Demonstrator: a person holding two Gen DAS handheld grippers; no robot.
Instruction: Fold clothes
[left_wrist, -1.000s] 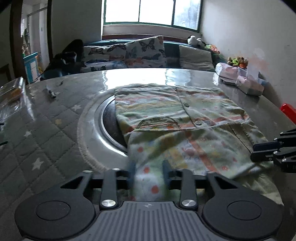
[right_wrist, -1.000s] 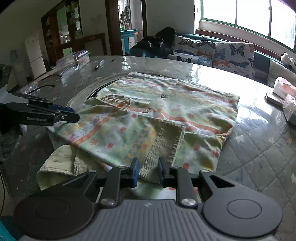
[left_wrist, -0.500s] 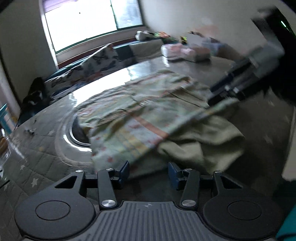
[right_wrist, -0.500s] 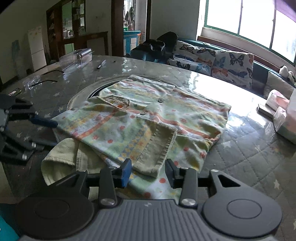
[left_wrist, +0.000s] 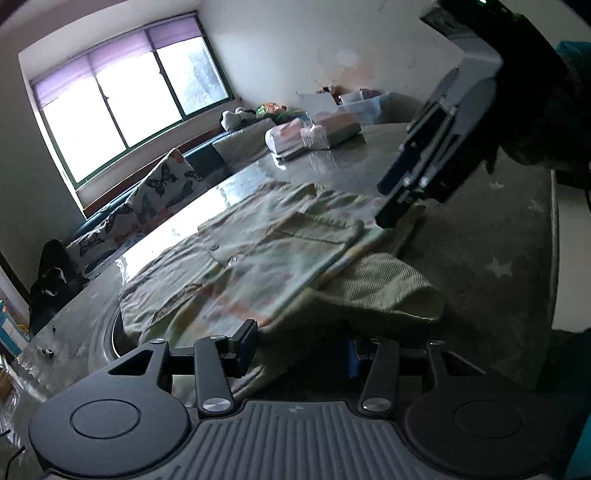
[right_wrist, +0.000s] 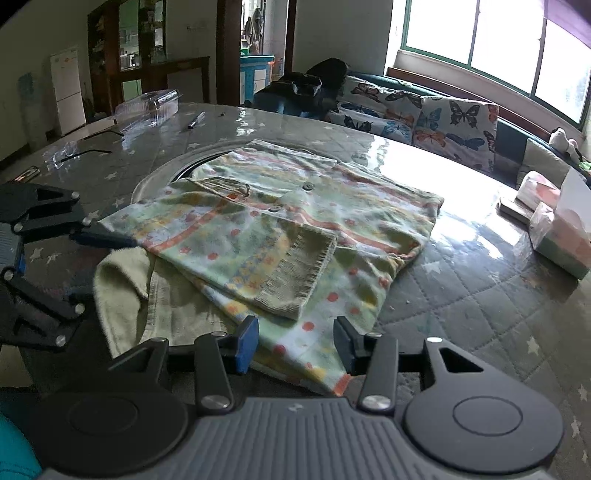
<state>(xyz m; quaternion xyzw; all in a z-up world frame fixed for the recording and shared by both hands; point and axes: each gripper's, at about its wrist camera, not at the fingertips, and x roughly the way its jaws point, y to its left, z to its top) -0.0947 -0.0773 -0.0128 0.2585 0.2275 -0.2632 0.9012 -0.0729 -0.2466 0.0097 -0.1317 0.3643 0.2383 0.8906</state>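
A pale green child's shirt (right_wrist: 280, 221) with orange dots, stripes and buttons lies on the round table, one sleeve (right_wrist: 295, 273) folded across its front. My right gripper (right_wrist: 295, 345) is at the near hem. Its jaws are opening, with the hem lying between them untouched by the pads. My left gripper (left_wrist: 299, 350) stands open at the shirt's left corner, where the plain green lining (left_wrist: 373, 280) is turned up between its fingers. In the right wrist view its upper finger (right_wrist: 103, 238) rests by that corner. In the left wrist view, the right gripper's fingers (left_wrist: 395, 199) hover over the far edge.
The table wears a quilted star-print cover (right_wrist: 461, 295) under a glossy sheet, with a metal turntable ring (right_wrist: 155, 181) partly under the shirt. Tissue packs (right_wrist: 561, 236) sit at the right, a clear plastic box (right_wrist: 151, 105) and a pen (right_wrist: 195, 120) at the far left. A butterfly-cushioned sofa (right_wrist: 443, 118) lies beyond.
The right jaws have spread and let go of the sleeve cuff, which now lies flat on the shirt. The left gripper swung round to the shirt's left corner, rolled over, and widened a little.
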